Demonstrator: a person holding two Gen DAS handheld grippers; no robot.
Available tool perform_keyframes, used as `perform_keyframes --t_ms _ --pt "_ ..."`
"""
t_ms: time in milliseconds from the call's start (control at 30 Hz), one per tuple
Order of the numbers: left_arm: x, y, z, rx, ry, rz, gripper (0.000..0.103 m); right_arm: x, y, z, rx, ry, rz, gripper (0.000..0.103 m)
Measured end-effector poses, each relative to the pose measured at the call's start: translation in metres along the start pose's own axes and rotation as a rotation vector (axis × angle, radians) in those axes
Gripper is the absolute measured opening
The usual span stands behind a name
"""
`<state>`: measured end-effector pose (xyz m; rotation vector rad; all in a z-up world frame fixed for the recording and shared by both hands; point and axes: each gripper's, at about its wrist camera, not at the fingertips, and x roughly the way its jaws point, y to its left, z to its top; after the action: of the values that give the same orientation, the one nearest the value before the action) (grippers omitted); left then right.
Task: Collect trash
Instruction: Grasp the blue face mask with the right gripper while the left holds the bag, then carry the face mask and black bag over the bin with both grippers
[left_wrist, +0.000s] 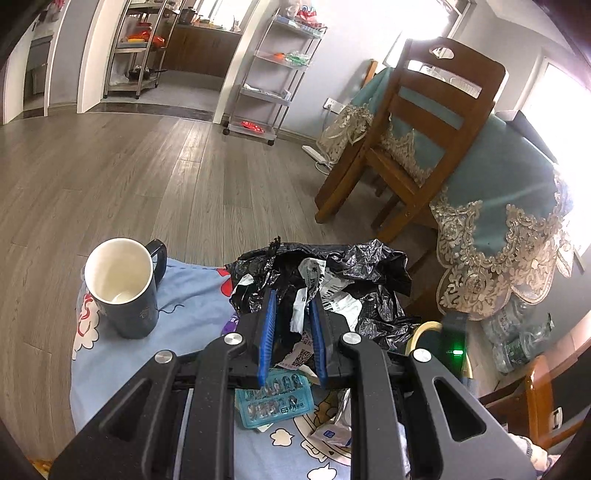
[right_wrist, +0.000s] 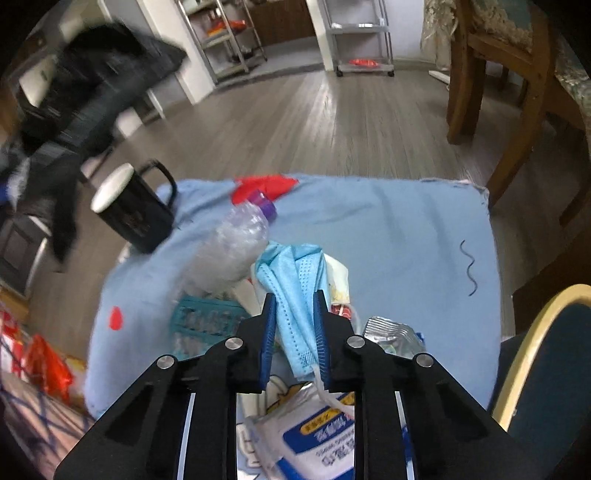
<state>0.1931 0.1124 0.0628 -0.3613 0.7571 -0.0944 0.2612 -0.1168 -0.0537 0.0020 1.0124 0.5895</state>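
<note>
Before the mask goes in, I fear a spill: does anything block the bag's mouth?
Yes: the left tool pinches the black bag with paper scraps crowding its mouth.

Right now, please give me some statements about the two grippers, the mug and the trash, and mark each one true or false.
1. The right gripper is closed on a blue face mask. True.
2. The left gripper holds the mug. False: it grips the black trash bag.
3. The mug lies on its side. False: it stands upright, empty.
4. A crushed plastic bottle with a purple cap lies on the blue cloth. True.
</note>
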Motion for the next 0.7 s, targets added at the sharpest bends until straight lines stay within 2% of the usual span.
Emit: perform_keyframes --t_ms 133,333,700 --pt "0.002 -0.003 0.000 0.002 -0.003 0.009 0.018 -0.033 -0.004 0.001 0.033 -0.065 0.040 0.021" --pt "0.008 -0.014 -0.003 0.015 0.009 0.003 0.018 -0.077 -0.015 -0.005 0.066 -0.142 0.042 0.021" --pt "0.025 -0.050 -0.013 0.072 0.044 -0.022 0.018 -0.168 -0.064 -0.045 0.189 -0.290 0.039 0.019"
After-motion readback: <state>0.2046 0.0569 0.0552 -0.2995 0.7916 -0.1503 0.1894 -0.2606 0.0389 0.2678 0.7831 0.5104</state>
